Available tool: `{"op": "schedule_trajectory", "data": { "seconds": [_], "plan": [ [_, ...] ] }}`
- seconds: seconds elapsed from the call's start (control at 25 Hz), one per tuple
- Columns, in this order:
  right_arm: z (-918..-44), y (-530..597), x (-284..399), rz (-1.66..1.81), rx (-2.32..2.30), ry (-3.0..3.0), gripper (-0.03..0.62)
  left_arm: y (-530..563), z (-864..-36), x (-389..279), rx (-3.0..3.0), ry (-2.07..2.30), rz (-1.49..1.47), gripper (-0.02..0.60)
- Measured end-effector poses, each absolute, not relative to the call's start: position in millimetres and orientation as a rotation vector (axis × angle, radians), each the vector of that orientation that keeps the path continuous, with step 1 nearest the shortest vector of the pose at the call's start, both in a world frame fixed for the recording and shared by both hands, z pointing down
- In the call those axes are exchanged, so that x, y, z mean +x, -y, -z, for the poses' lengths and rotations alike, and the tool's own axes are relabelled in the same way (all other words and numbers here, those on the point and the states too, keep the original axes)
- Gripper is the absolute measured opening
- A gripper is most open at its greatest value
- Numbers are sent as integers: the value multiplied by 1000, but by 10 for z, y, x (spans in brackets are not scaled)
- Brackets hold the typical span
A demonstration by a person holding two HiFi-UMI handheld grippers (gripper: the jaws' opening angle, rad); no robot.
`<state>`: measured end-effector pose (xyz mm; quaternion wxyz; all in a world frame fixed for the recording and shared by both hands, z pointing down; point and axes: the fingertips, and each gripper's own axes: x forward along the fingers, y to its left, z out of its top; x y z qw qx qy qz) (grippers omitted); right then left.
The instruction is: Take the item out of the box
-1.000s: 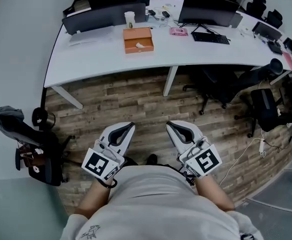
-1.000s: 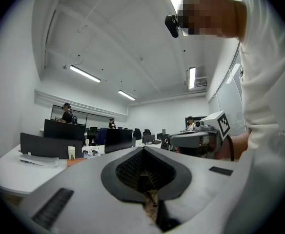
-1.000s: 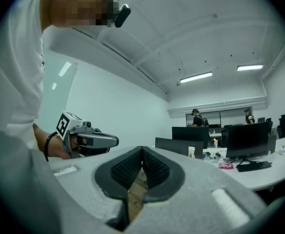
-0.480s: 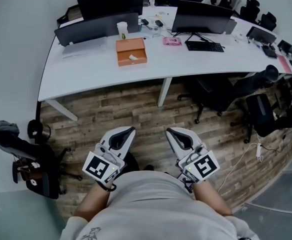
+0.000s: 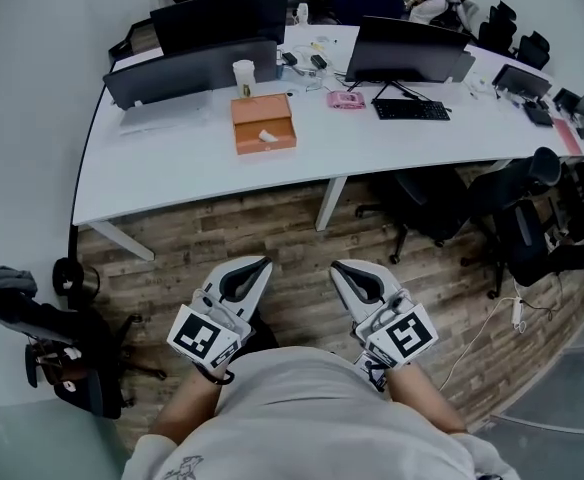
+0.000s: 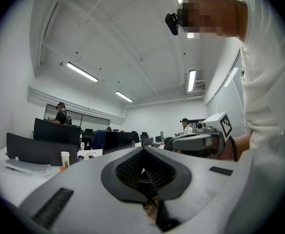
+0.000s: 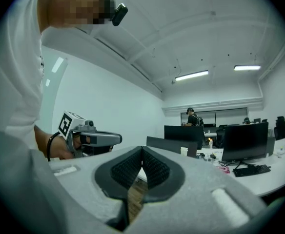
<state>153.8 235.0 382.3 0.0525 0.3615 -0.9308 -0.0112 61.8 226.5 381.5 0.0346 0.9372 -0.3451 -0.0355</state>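
Note:
An open orange box [image 5: 263, 123] lies on the white desk [image 5: 182, 158], far ahead of me, with a small white item [image 5: 267, 136] inside it. Both grippers are held close to my body over the wooden floor, well short of the desk. My left gripper [image 5: 262, 261] is shut with nothing in it; in the left gripper view [image 6: 143, 152] its jaws meet at the tips. My right gripper [image 5: 334, 265] is likewise shut and empty, its jaws together in the right gripper view [image 7: 141, 149]. Each gripper view shows the other gripper alongside.
Monitors [image 5: 212, 13], a white cup [image 5: 243, 76], a keyboard [image 5: 412, 110] and a pink object [image 5: 346, 99] are on the desk. Black office chairs [image 5: 442, 203] stand at the right, another chair [image 5: 57, 353] with a bag at the left. A white cable [image 5: 482, 318] lies on the floor.
The desk and the orange box have slid lower and nearer in the head view, as I step toward them. Both grippers keep their place, shut.

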Motion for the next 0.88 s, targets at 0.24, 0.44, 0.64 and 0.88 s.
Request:
{"op": "schedule_trajectory", "data": {
  "seconds": [0.24,0.44,0.64,0.88],
  "plan": [
    [-3822,-1730,1162,40,1091,2826,3,-1656,-3816,261,2884,1052,118,-2],
    [-3746,-1171,784,40,1104,2820,3,-1117,-3751,-86,2894,1020,116,-2],
    [-3676,-678,400,33,1125,2818,3,-668,-3651,-406,2918,974,111,-2],
    [-3653,-236,-36,35,1137,2825,3,-269,-3637,-788,2937,937,95,-2]
  ]
}}
